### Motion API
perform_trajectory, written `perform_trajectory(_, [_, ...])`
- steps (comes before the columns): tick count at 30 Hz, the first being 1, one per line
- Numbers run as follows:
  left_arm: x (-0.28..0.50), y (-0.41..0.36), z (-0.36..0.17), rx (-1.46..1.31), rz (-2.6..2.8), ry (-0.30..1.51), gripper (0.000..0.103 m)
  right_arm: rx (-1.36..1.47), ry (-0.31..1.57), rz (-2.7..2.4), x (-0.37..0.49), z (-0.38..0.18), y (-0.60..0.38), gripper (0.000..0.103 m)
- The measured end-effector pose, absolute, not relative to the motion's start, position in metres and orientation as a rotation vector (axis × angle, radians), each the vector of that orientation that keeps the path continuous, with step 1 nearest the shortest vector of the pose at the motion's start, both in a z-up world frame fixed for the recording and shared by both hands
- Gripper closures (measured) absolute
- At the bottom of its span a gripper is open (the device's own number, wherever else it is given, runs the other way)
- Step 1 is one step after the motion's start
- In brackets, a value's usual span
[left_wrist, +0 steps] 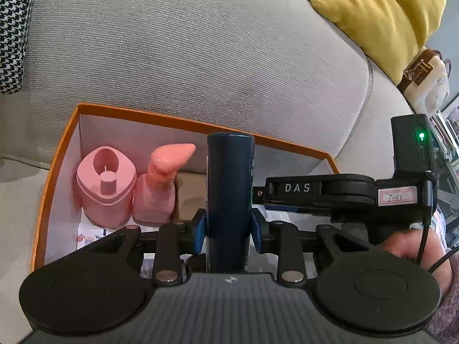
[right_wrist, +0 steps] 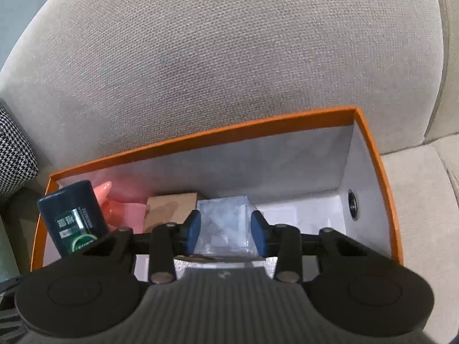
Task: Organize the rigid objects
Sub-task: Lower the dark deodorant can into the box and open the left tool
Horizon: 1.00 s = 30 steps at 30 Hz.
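dark can (left_wrist: 229, 197) clamped between left fingers (left_wrist: 200, 226) | over orange box (left_wrist: 57, 154)

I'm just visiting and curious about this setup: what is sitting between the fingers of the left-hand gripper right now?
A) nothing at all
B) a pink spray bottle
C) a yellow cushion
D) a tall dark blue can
D: in the left wrist view the dark blue can stands upright between the blue pads of the left gripper, which press its sides, over the orange box.

Dark blue can (left_wrist: 229, 200) between left tongs (left_wrist: 228, 226)
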<state>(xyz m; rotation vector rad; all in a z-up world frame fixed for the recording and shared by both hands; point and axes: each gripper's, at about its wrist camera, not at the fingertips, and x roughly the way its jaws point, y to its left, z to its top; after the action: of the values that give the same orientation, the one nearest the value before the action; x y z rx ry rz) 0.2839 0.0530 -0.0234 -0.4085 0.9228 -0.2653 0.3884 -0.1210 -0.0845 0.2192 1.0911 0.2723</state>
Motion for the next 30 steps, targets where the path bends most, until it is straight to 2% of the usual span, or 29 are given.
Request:
perform_trajectory(5, [0.275, 0.040, -0.019, -0.427, -0.331, 0.955, 0.067, 0.154, 0.993, 0.315, 0.360, -0.051, -0.131, 0.061])
perform_trajectory(12, [0.284, 0.002, -0.044, -0.501, -0.396, 1.127, 0.067, -0.015, 0.878, 0.318, 0.317, -0.020, -0.144, 0.062])
perform_trajectory(19, [0.299, -0.005, -0.064, -0.538, -0.391, 1.235, 0.067, -0.045, 0.883, 0.336, 0.312, -0.027, -0.154, 0.062])
perform_trajectory(24, [0.314, -0.020, -0.069, -0.416, -0.359, 1.340, 0.067, -0.022, 0.887, 0.330, 0.312, -0.034, -0.157, 0.063])
perform_trajectory(30, [0.328, -0.022, -0.081, -0.434, -0.338, 1.427, 0.067, -0.018, 0.883, 0.319, 0.313, -0.034, -0.160, 0.066])
